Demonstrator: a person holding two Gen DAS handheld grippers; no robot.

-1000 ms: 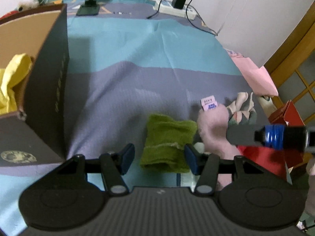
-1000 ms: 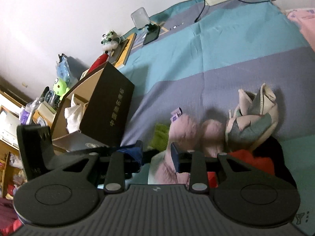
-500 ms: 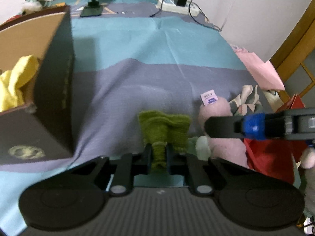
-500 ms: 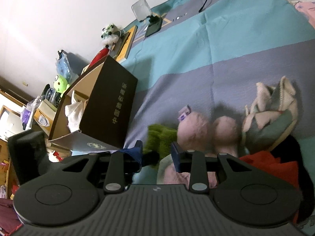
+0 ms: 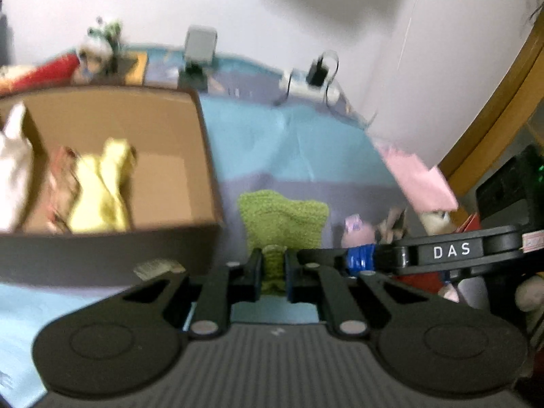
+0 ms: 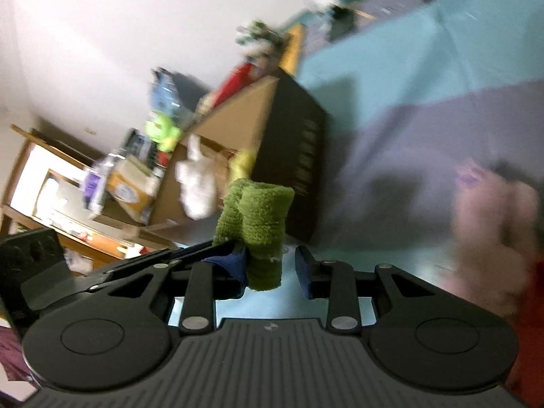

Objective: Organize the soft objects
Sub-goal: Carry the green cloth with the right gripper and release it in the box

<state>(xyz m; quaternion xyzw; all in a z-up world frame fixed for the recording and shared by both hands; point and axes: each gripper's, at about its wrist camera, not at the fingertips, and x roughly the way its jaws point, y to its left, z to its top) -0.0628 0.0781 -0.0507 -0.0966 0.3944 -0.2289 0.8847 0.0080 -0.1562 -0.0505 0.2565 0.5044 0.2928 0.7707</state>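
the left tongs (image 5: 273, 268) were apart a second ago. now they are clamped on the green knit cloth (image 5: 284, 217) and have lifted it off the bed (image 5: 299, 142), so it can go in the box. the right tongs (image 6: 272, 265) sit a little apart and hold nothing. the cloth looks fuzzy, bumpy and floppy. the brown cardboard box (image 5: 163, 136) has stiff flat walls, with a soft yellow cloth (image 5: 102, 190) inside.

A green cloth (image 5: 282, 217) is pinched in the left gripper (image 5: 273, 268) beside the box (image 5: 204, 156) holding a yellow cloth (image 5: 102, 187).
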